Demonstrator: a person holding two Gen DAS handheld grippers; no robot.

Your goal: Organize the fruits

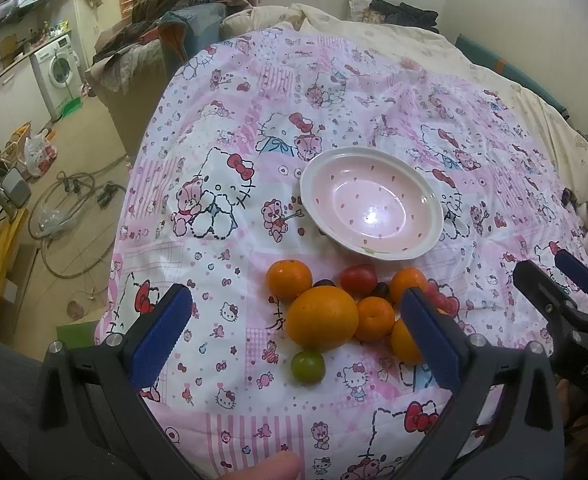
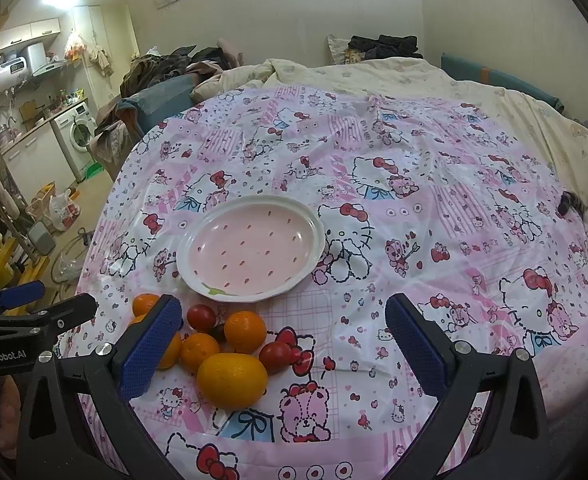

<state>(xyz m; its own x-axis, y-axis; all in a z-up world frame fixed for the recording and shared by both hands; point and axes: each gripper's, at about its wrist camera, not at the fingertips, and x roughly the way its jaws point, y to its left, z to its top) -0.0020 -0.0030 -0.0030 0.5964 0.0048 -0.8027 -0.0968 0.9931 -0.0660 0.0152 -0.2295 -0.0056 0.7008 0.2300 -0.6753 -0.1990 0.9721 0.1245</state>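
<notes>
Right now we hold both grippers over the bed, fingers apart and gripping nothing: left gripper [image 1: 296, 330], right gripper [image 2: 283, 344]. Near the bed's near edge, on the pink cartoon cover [image 1: 229, 140], lies a cluster of fruits: a large orange [image 1: 321, 317], tangerines, red tomatoes, one green fruit [image 1: 308, 365]. Just beyond them sits an empty pink bowl [image 1: 372, 204].

A bed [image 1: 514, 92] under a pink cartoon-cat sheet [image 1: 221, 128] carries an empty pink plate [image 1: 372, 204] and clustered fruit [image 1: 334, 312] beside it.
</notes>
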